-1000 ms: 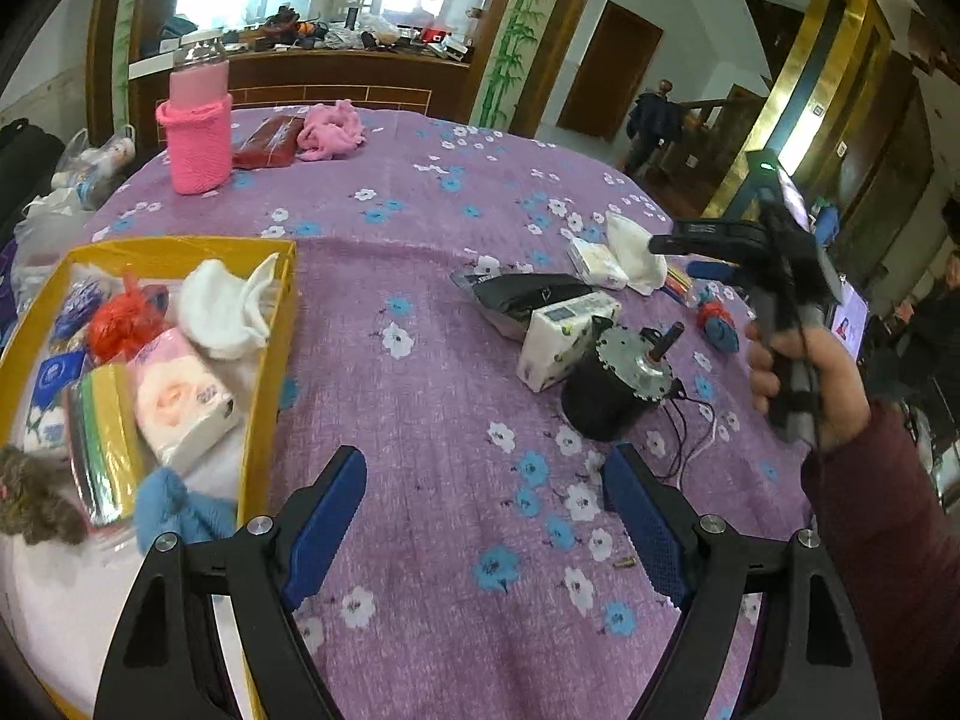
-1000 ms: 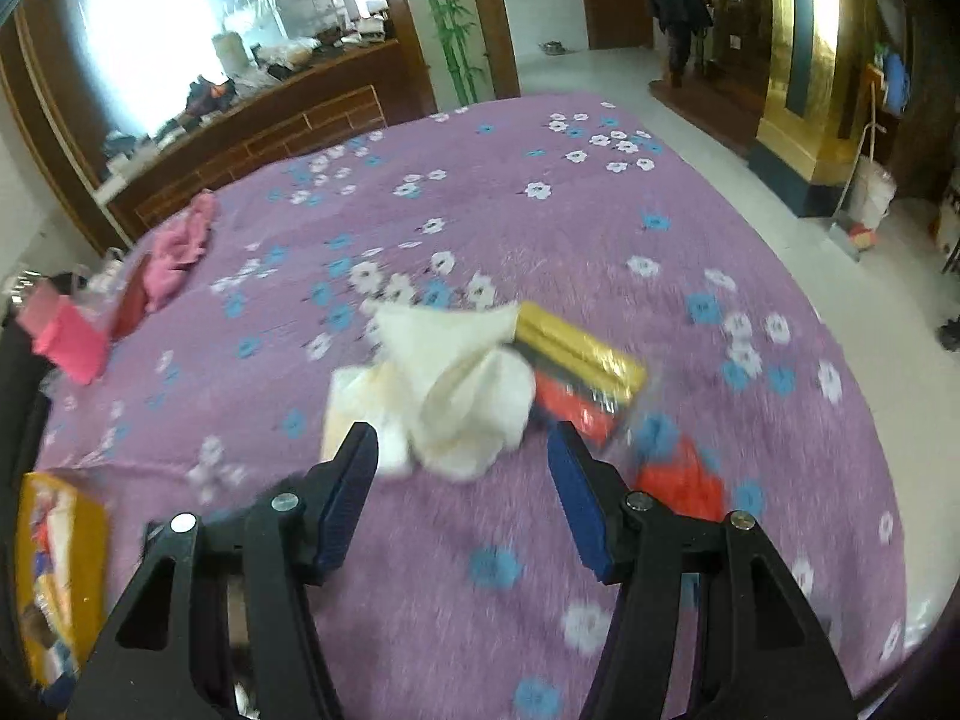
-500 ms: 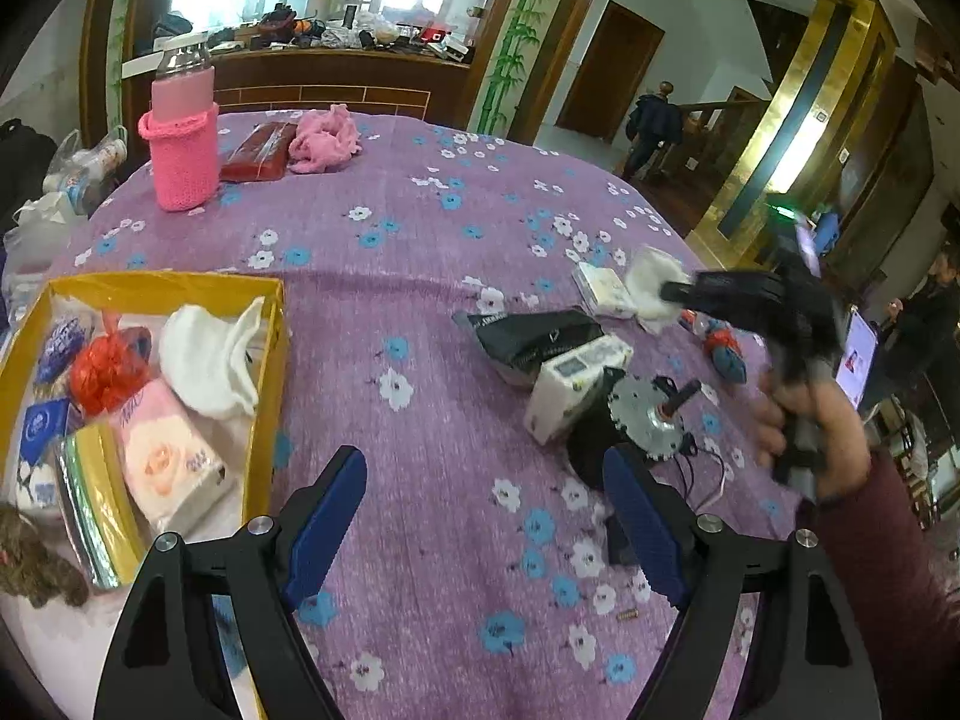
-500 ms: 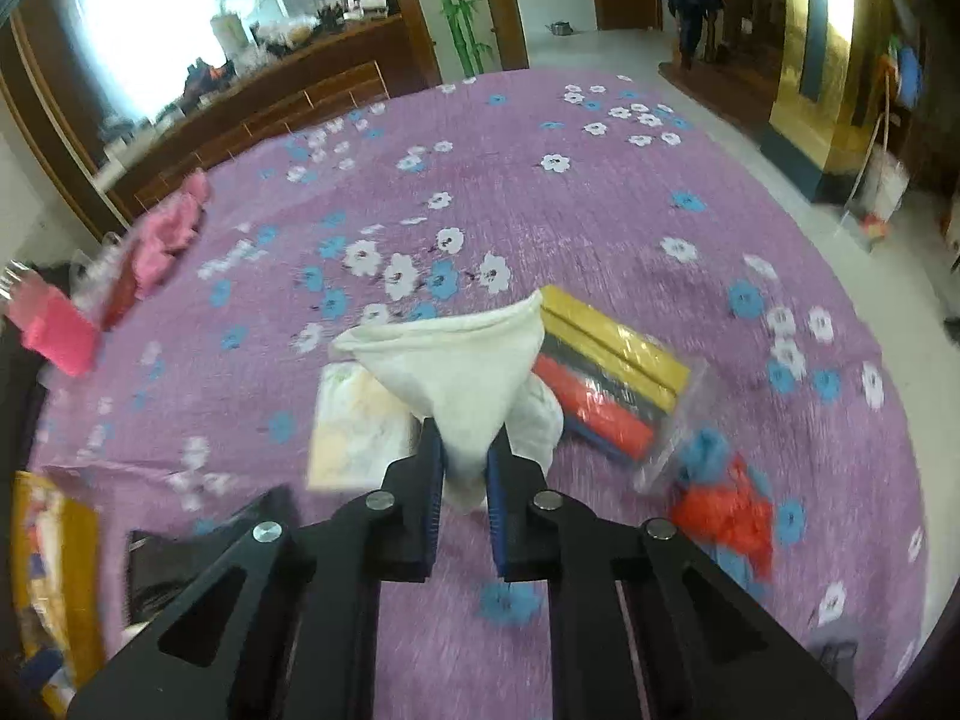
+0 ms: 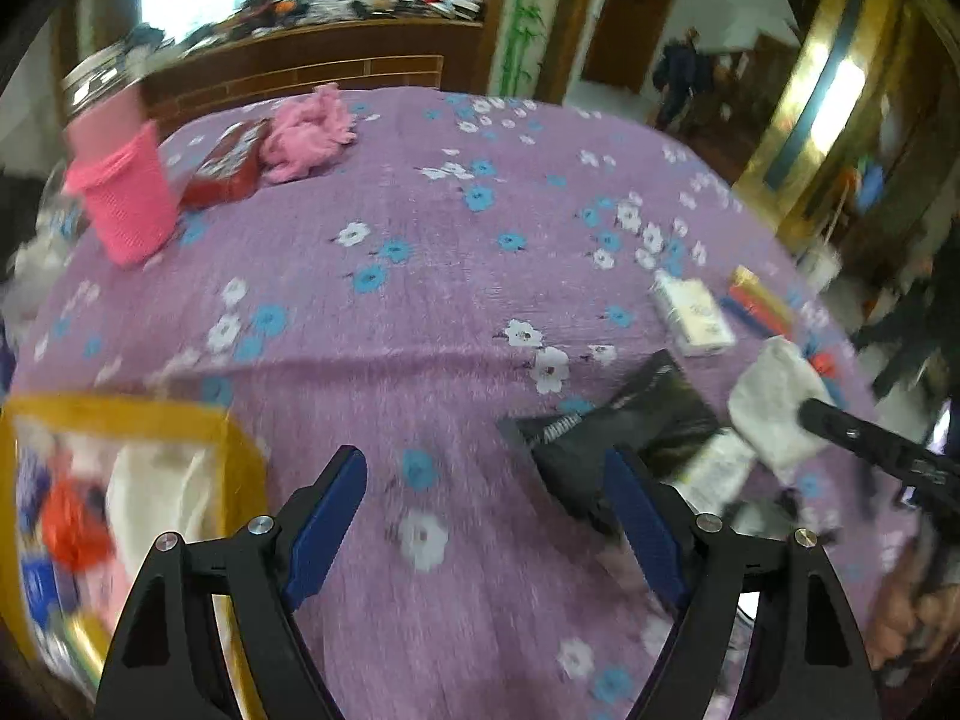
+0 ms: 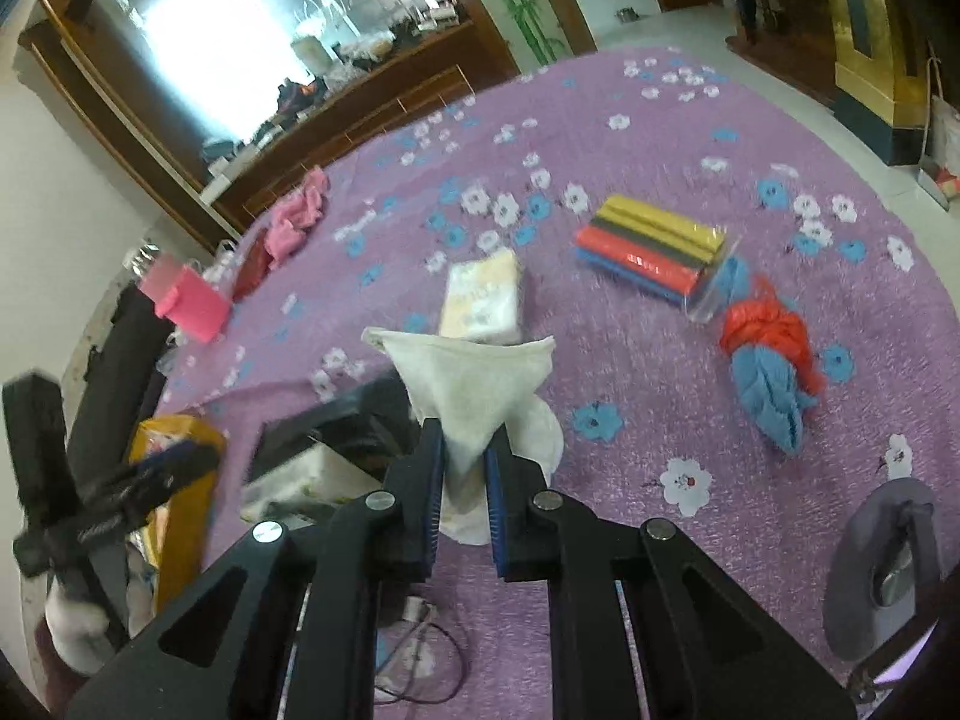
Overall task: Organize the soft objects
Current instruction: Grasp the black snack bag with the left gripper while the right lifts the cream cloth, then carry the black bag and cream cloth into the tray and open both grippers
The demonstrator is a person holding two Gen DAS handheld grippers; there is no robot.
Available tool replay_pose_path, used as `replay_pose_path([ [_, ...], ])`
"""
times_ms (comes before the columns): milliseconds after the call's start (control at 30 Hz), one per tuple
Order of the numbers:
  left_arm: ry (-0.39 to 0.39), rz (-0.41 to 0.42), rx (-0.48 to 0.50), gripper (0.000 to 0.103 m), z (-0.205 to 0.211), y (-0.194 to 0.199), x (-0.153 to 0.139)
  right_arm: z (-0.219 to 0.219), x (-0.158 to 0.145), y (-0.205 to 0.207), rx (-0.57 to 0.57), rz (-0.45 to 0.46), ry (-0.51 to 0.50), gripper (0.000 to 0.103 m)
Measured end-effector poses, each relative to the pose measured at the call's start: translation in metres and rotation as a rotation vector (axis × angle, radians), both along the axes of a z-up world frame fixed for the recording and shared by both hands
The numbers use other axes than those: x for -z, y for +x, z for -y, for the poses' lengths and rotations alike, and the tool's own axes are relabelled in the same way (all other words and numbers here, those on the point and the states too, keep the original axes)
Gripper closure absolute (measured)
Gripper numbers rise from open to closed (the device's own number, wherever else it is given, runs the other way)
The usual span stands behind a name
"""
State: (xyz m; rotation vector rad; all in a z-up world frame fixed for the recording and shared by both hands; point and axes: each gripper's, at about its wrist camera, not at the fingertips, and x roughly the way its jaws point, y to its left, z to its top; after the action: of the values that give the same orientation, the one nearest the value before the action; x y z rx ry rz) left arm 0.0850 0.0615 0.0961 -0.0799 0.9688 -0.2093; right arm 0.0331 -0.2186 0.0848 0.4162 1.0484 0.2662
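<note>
Right gripper [image 6: 465,456] has just snapped closed on the white cloth [image 6: 474,384], now lifted off the purple tablecloth [image 6: 660,138], near the tissue pack [image 6: 480,300]. Left gripper [image 5: 486,504] stays open, swung right from the yellow box [image 5: 240,438].

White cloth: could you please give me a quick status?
Right hand-held gripper shut on white cloth. Left hand-held gripper open, empty. Yellow box nearby; nothing blocking.

Home dining room, floral purple tablecloth [image 5: 420,312], wooden sideboard [image 5: 312,69], large mirror [image 6: 240,42]
</note>
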Motion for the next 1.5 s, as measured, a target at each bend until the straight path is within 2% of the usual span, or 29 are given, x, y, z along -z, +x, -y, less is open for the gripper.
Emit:
replay_pose_path([
  [133, 0.063, 0.005, 0.099, 0.023, 0.032, 0.024, 0.015, 0.0, 0.008, 0.002, -0.011, -0.016, -0.002, 0.093],
  [367, 0.105, 0.003, 0.259, 0.023, 0.073, 0.049, 0.034, 0.001, 0.014, 0.002, -0.003, -0.025, 0.002, 0.092],
  [400, 0.101, 0.003, 0.261, 0.027, 0.074, 0.051, 0.034, 0.002, 0.015, 0.002, 0.0, -0.028, 0.003, 0.092],
  [467, 0.082, -0.017, 0.264, 0.06, 0.077, 0.06, 0.037, 0.004, 0.017, 0.003, 0.008, -0.028, -0.005, 0.088],
  [500, 0.047, -0.027, 0.275, 0.074, 0.078, 0.061, 0.037, 0.004, 0.017, 0.003, 0.01, -0.029, -0.014, 0.086],
  [533, 0.021, -0.036, 0.287, 0.079, 0.076, 0.063, 0.036, 0.004, 0.018, 0.003, 0.011, -0.027, -0.02, 0.081],
  [600, 0.058, -0.015, 0.29, 0.082, 0.082, 0.059, 0.035, 0.002, 0.019, 0.002, 0.008, -0.02, -0.031, 0.074],
  [667, 0.072, -0.005, 0.287, 0.083, 0.081, 0.053, 0.034, -0.001, 0.019, 0.002, 0.002, -0.015, -0.058, 0.064],
  [767, 0.063, -0.001, 0.241, 0.085, 0.06, 0.04, 0.029, -0.004, 0.02, 0.001, -0.001, -0.005, -0.084, 0.064],
  [967, 0.107, -0.013, 0.169, 0.082, 0.02, -0.001, 0.025, -0.002, 0.023, 0.001, 0.015, -0.011, -0.074, 0.064],
  [1000, 0.129, -0.012, 0.163, 0.076, 0.019, -0.003, 0.029, -0.003, 0.023, 0.002, 0.015, -0.01, -0.074, 0.064],
  [1033, 0.143, -0.007, 0.161, 0.064, 0.019, -0.003, 0.03, -0.004, 0.023, 0.002, 0.015, -0.007, -0.076, 0.064],
  [1133, 0.166, -0.006, 0.143, 0.046, 0.028, 0.003, 0.038, -0.008, 0.023, 0.003, 0.01, 0.011, -0.097, 0.064],
  [1233, 0.196, -0.03, 0.166, 0.048, 0.044, 0.009, 0.053, -0.012, 0.025, 0.006, 0.008, 0.021, -0.106, 0.059],
  [1267, 0.207, -0.029, 0.175, 0.053, 0.047, 0.007, 0.055, -0.013, 0.025, 0.006, 0.006, 0.026, -0.109, 0.059],
  [1333, 0.206, -0.014, 0.183, 0.068, 0.052, 0.004, 0.053, -0.013, 0.025, 0.006, 0.001, 0.033, -0.114, 0.059],
  [1400, 0.181, 0.002, 0.169, 0.072, 0.049, -0.002, 0.046, -0.011, 0.023, 0.005, 0.011, 0.035, -0.099, 0.073],
  [1433, 0.166, 0.018, 0.161, 0.072, 0.047, -0.005, 0.041, -0.009, 0.022, 0.005, 0.017, 0.036, -0.094, 0.087],
  [1500, 0.142, 0.06, 0.137, 0.072, 0.039, -0.014, 0.029, -0.003, 0.019, 0.004, 0.032, 0.041, -0.067, 0.09],
])
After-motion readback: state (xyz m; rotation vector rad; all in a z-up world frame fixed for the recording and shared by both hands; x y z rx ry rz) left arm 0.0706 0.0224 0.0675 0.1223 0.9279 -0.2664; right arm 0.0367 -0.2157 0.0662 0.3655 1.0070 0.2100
